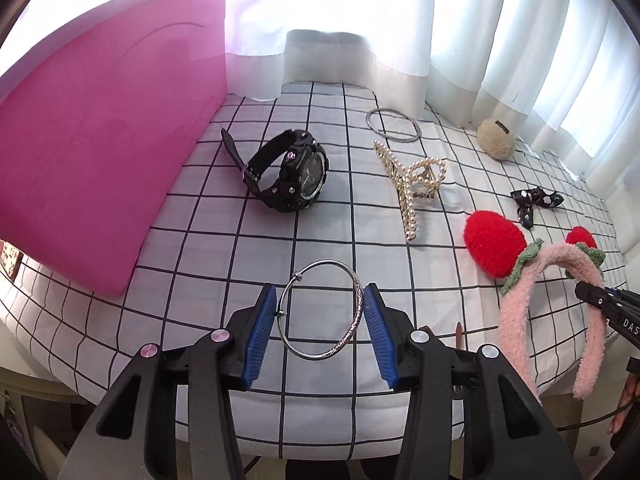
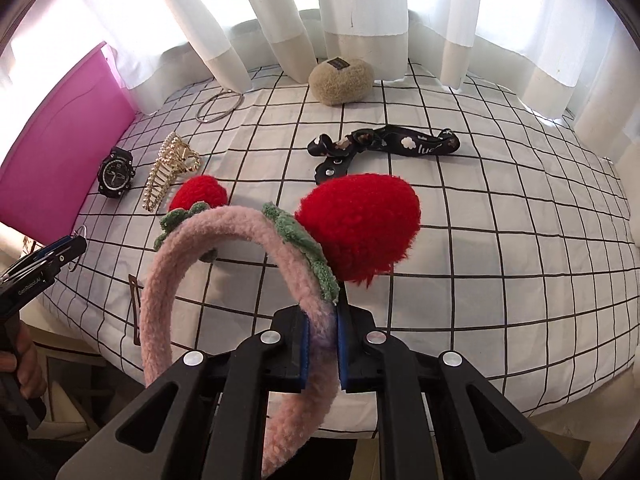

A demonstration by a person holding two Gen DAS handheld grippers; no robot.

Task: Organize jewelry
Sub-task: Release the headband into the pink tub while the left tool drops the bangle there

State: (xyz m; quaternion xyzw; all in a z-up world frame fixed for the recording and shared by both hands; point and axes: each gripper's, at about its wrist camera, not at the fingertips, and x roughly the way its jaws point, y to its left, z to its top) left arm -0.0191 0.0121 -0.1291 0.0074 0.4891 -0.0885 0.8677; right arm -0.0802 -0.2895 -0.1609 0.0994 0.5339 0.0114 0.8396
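Item 1, nearest: your left gripper (image 1: 320, 320), bottom centre of the left wrist view, has its blue pads clamped on either side of a silver bangle (image 1: 322, 311), which appears held just clear of the checked bedspread (image 1: 224, 216).

Item 2: your right gripper (image 2: 320, 344), bottom centre of the right wrist view, is pinched tight on the pink fleece headband (image 2: 224, 248) with its two red strawberry ears; the band arcs off to the left of the frame.

Step in hand, as judged: both pieces picked up, neither yet placed.

Item 3, middle distance: black watch (image 1: 292, 172), pearl claw clip (image 1: 416, 184), black patterned ribbon tie (image 2: 384, 146), a brown hair clip (image 2: 135, 300) near the bed's front edge.

Item 4, far: a pair of thin silver hoops (image 1: 394, 124), a beige fleece puff (image 2: 340, 80), white curtains (image 2: 280, 12) behind; a pink board (image 1: 104, 152) at upper left.

Next move: no tray or box is visible, so you must pick a clear spot for each and release gently, keeping the bangle from rolling.
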